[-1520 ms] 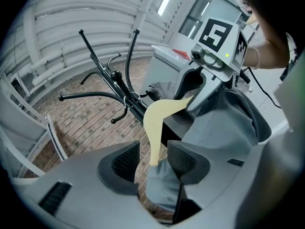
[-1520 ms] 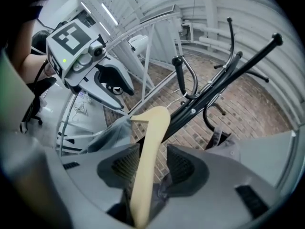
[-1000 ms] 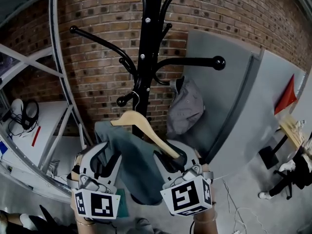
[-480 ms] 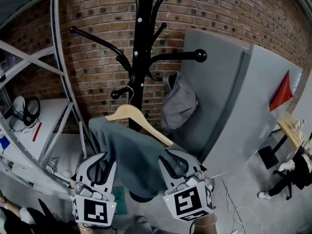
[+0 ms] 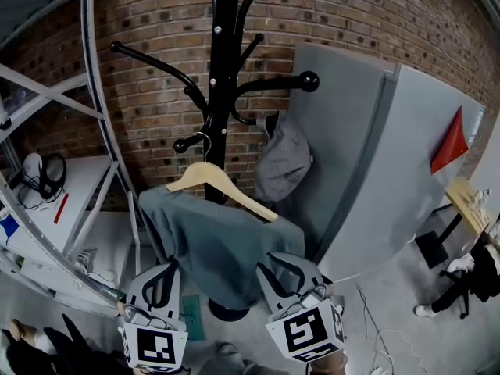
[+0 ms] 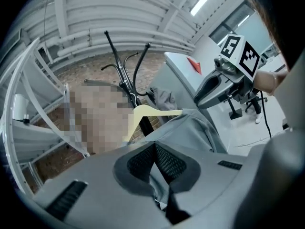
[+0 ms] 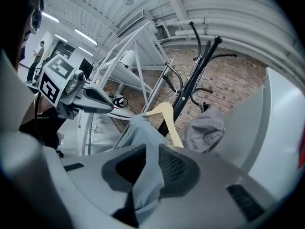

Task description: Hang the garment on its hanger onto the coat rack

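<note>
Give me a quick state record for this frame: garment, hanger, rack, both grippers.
garment: gray, draped over the wooden hanger
hanger hook: appears to sit on a lower peg of the coat rack
left gripper: shut, pinching garment fabric
right gripper: jaws have just closed on garment fabric
other: gray cap hangs from the rack, right of the pole

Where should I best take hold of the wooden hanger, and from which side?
Probably the hanger by its bare arm sloping down to the right in the head view, from the front: it is thin there, uncovered, and clear of the coat rack.
</note>
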